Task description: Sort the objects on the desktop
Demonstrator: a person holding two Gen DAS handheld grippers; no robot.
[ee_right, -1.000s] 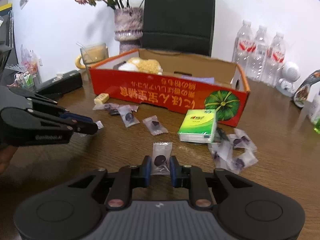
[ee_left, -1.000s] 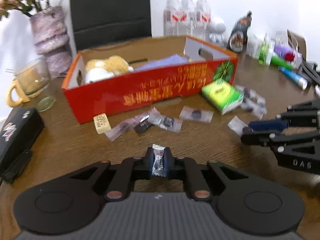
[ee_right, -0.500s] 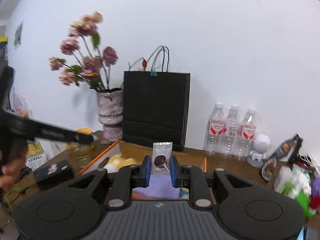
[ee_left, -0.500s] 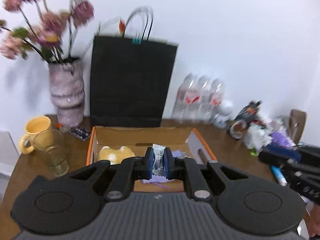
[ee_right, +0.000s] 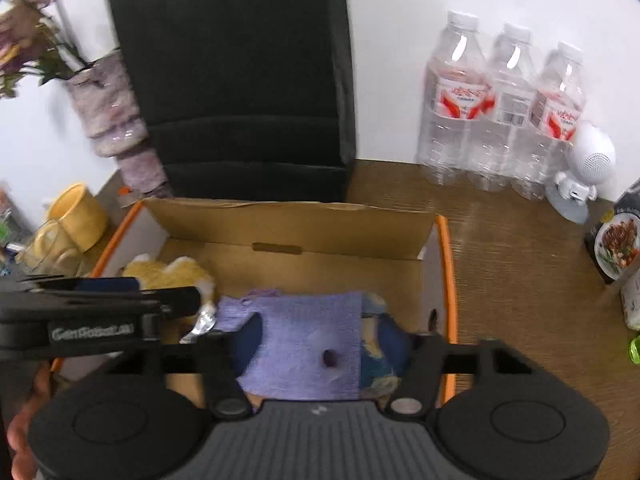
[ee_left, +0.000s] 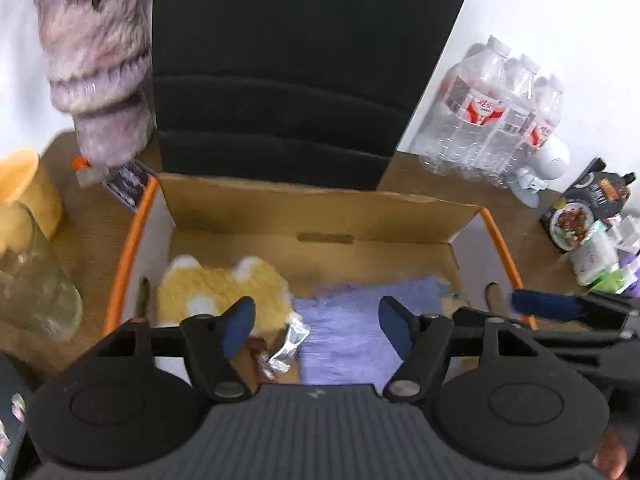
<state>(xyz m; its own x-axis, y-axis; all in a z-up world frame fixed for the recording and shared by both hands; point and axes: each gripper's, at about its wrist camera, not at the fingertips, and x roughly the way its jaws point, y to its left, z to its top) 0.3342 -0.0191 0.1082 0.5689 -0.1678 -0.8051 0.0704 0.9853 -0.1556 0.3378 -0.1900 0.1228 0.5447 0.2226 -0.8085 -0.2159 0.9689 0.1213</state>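
Both grippers hover over the open cardboard box (ee_left: 320, 216) with orange edges. My left gripper (ee_left: 318, 326) is open and empty; a silver-wrapped candy (ee_left: 290, 344) lies below it between the yellow plush toy (ee_left: 224, 288) and the purple cloth (ee_left: 360, 320). My right gripper (ee_right: 326, 340) is open and empty; a dark candy in clear wrap (ee_right: 330, 358) lies on the purple cloth (ee_right: 304, 336) under it. The left gripper's fingers (ee_right: 120, 296) cross the right wrist view at left; the box (ee_right: 288, 224) fills its middle.
A black paper bag (ee_left: 288, 64) stands behind the box. A purple vase (ee_left: 96, 60), a yellow mug (ee_left: 24, 188) and a glass (ee_left: 28, 280) are at left. Water bottles (ee_right: 500, 112), a white speaker (ee_right: 580, 168) and snack packs (ee_left: 588, 208) are at right.
Both grippers moved from the table to above the box, tilted down and opened. The silver candy and the dark candy left the jaws and now lie inside the box.
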